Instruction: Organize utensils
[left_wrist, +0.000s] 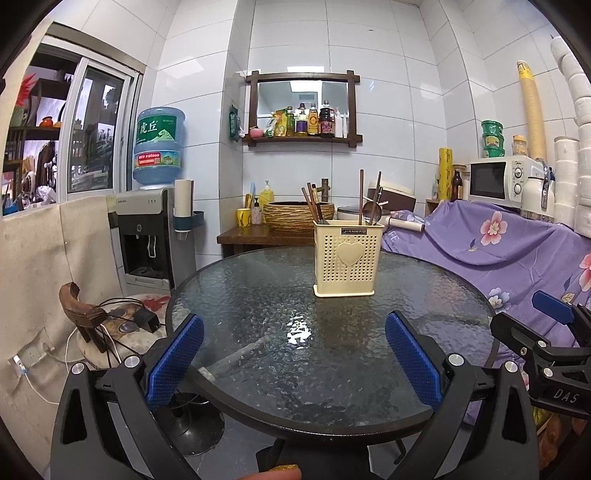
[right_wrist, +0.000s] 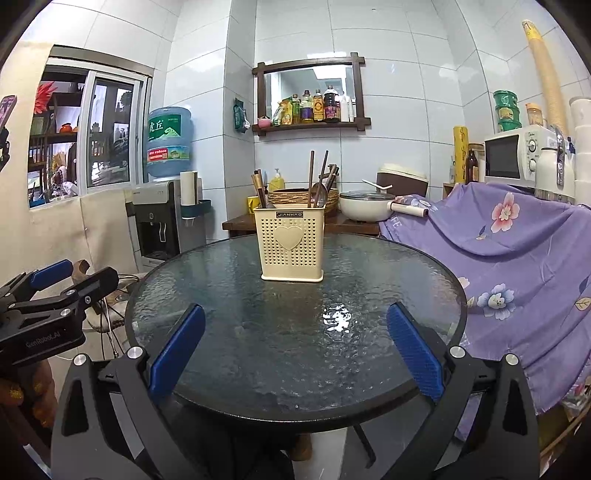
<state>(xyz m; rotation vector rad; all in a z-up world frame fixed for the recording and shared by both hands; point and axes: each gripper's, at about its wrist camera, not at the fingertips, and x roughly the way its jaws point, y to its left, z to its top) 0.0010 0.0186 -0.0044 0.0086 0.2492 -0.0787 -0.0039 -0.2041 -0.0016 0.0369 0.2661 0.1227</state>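
Currently both grippers hover at the near edge of the round textured-glass surface (left_wrist: 258, 295), nothing in hand. Left gripper (left_wrist: 294, 363): blue-padded fingers (left_wrist: 177, 363) spread wide, empty. Right gripper (right_wrist: 295, 354): same, blue pads well apart, empty. Cream perforated plastic utensil holder with a heart emblem (left_wrist: 346, 256) stands upright toward the far side of the glass, well apart from both grippers. Dark wooden chopsticks (left_wrist: 313, 208) sit in its left compartment; more chopsticks plus a metal ladle-type spoon (left_wrist: 369, 213) lean in the right one. No loose utensils visible on the glass from either view. My read: either the sorting is finished and the grippers are clear of it, or nothing has started and items get re-sorted inside the holder; can't tell which from this. If more work remains, next move calls for a reach forward over the glass to the holder top, approaching a single handle from above with fingers narrowed. Risk: holder looks light and could tip if a handle is dragged sideways, so the other gripper may need to brace it.
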